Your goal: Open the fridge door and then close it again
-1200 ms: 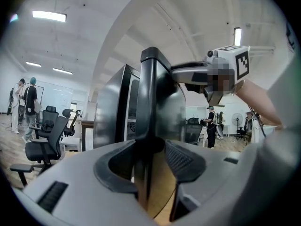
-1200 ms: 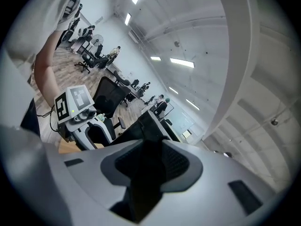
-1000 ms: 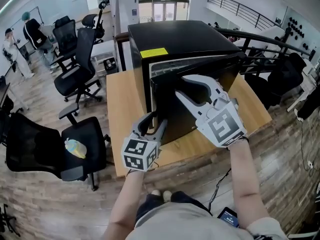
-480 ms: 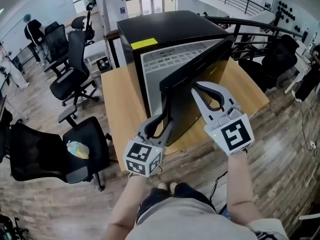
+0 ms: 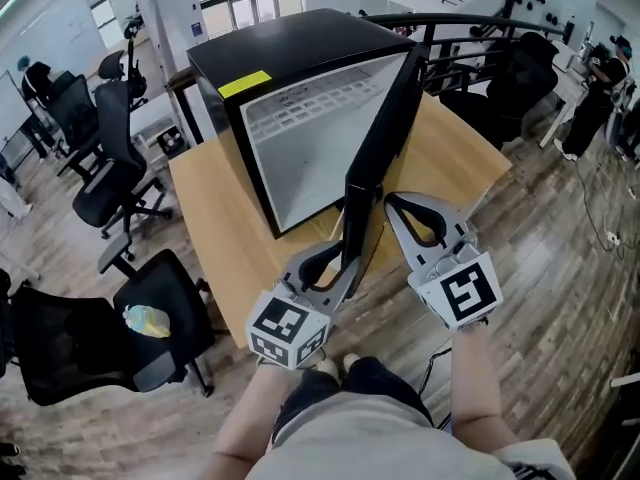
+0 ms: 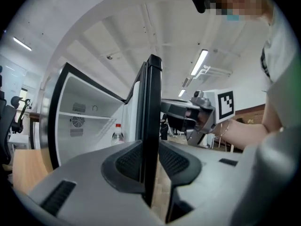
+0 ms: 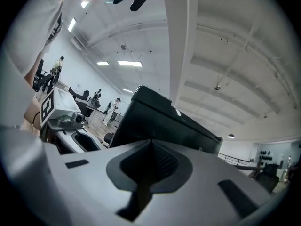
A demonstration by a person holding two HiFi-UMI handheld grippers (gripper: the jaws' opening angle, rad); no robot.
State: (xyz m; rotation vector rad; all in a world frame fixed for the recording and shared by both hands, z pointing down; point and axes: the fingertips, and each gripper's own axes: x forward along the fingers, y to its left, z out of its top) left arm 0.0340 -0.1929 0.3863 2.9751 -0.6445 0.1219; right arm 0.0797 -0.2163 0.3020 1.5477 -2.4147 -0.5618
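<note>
Black fridge (image 5: 300, 58) sits on wooden table (image 5: 225, 228), its door (image 5: 385, 138) swung wide open; L gripper (image 5: 338, 260) pinches door's free edge low down, jaws just been closing on it; R gripper (image 5: 391, 202) hangs just beside door's outer face, jaws pressed together w/ nothing between; bottle (image 6: 117, 135) stands inside fridge.

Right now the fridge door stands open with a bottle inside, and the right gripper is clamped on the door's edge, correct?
No. The right gripper is shut on nothing, its jaws pressed together beside the fridge door, as the right gripper view shows. The door does stand open, with a bottle inside.
</note>
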